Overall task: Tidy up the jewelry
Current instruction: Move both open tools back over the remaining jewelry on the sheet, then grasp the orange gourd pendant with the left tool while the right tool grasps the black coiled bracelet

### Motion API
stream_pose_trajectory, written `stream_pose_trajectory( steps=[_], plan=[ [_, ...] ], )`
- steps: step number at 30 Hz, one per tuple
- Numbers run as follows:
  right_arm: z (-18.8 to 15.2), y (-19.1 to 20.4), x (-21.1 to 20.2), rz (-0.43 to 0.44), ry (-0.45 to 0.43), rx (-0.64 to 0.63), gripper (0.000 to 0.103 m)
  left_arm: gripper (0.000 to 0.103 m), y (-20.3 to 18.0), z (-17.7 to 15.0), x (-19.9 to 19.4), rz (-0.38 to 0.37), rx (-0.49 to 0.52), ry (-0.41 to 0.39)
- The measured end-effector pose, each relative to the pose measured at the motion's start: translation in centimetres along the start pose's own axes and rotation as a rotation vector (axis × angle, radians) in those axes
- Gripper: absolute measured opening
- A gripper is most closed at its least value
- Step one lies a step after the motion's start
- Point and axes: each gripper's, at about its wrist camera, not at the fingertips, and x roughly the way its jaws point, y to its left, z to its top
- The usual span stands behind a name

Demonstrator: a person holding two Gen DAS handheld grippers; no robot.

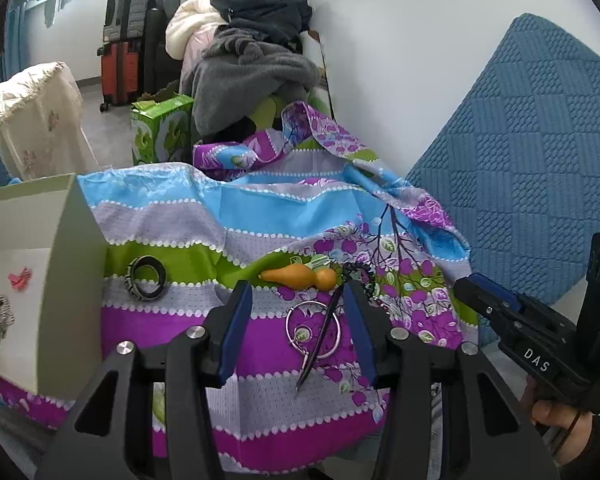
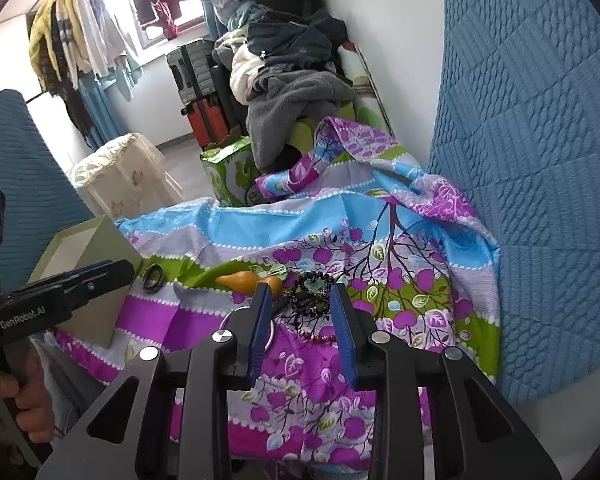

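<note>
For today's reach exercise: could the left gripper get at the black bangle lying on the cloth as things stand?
Probably yes. The black bangle lies alone on the cloth, just left of the open left gripper, with nothing between them; the open box stands close on its far side.

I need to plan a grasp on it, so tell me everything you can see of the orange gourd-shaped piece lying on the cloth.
The orange gourd-shaped piece looks smooth, glossy and hard, maybe wood or resin. It has a rounded bulb at one end, a narrow waist, and a longer body tapering to a blunt tip. It lies flat on its side on the green stripe of the patterned cloth, tip toward the black bracelet, bulb beside the dark bead string. Neither gripper touches it.
</note>
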Motion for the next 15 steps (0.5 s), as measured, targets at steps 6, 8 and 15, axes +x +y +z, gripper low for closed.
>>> stream_pose_trajectory(
  steps=[6,8,15],
  plan=[
    [0.6,-1.3,3.2,0.016,0.049,0.021,0.028,0.048,0.4,0.3,3.5,-0.006,0.038,0.046],
    [0.7,-1.7,4.4,0.019,0.074,0.029,0.027,0.048,0.4,0.4,4.8,-0.009,0.056,0.060],
    [1.0,-2.8,8.8,0.010,0.162,0.034,0.026,0.048,1.2,0.8,9.0,-0.029,0.080,0.115]
  ],
)
